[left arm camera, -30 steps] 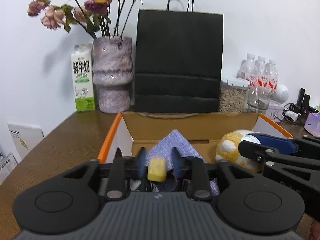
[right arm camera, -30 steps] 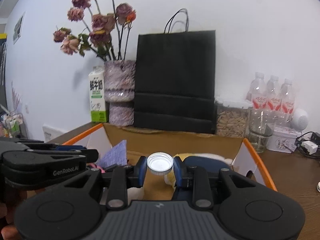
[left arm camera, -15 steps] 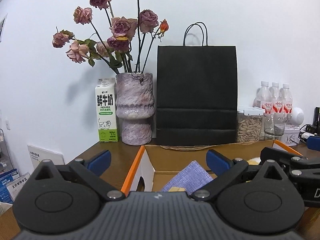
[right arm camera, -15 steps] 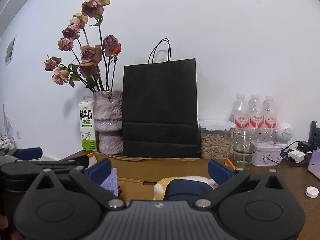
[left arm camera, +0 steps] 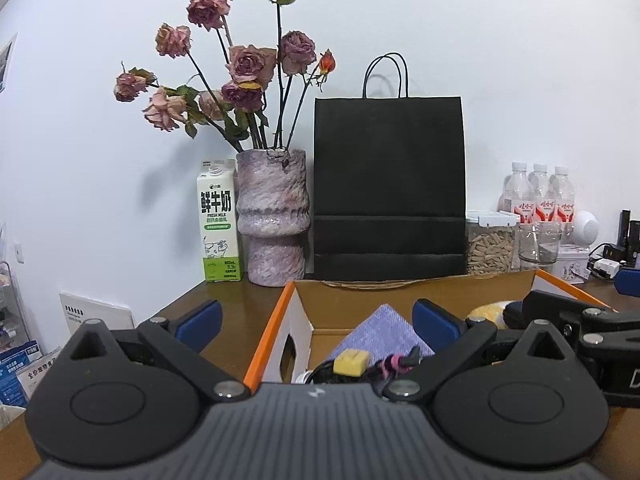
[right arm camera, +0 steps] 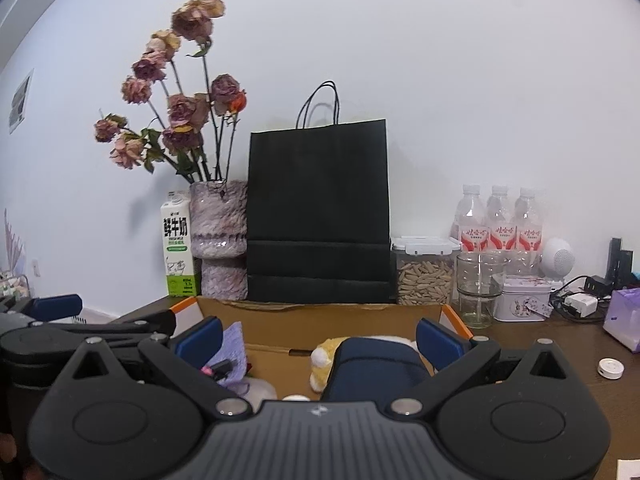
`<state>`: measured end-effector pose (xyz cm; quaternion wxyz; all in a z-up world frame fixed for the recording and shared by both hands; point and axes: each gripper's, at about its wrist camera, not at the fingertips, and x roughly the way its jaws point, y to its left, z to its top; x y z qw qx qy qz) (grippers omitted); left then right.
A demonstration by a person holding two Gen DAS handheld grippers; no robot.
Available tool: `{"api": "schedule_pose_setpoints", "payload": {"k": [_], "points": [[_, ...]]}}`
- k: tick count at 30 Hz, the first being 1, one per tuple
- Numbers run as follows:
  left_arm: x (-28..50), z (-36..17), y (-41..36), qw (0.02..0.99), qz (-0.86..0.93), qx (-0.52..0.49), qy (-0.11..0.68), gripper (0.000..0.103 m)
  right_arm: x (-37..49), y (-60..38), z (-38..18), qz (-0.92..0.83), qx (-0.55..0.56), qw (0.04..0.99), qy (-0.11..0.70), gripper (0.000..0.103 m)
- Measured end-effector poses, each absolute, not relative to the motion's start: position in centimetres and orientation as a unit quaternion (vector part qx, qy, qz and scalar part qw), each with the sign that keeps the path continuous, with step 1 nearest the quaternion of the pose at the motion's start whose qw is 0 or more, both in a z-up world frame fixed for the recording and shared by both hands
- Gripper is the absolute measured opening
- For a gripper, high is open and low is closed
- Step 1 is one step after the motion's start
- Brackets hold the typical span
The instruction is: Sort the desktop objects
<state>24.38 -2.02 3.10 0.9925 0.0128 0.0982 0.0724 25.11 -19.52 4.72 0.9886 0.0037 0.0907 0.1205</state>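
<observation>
Both the left gripper (left arm camera: 316, 322) and the right gripper (right arm camera: 318, 338) stand spread wide with nothing pinched. Below them one cardboard box (left arm camera: 416, 294) holds one yellow block (left arm camera: 351, 361), one purple cloth (left arm camera: 384, 330) and one plush toy (right arm camera: 326, 360). The brown table (left arm camera: 244, 312) against a white wall (left arm camera: 480, 40) carries one vase (left arm camera: 274, 216), one milk carton (left arm camera: 218, 220), one black bag (left arm camera: 390, 188) and three bottles (left arm camera: 540, 196).

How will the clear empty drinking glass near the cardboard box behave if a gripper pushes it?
The clear empty drinking glass looks fragile, so a hard knock could crack it. It is taller than it is wide and narrows toward its base, so a high push may tip it. On the smooth brown wooden desk, a low push would probably slide it.
</observation>
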Motion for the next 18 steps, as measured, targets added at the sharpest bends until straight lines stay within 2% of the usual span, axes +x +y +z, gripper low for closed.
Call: {"api": "schedule_pose_setpoints", "payload": {"k": [18], "points": [[15.9,2.0,-2.6,0.988,0.045,0.018,0.144,0.103,15.7,-20.1,4.2,0.124,-0.024,0.983,0.134,0.103]]}}
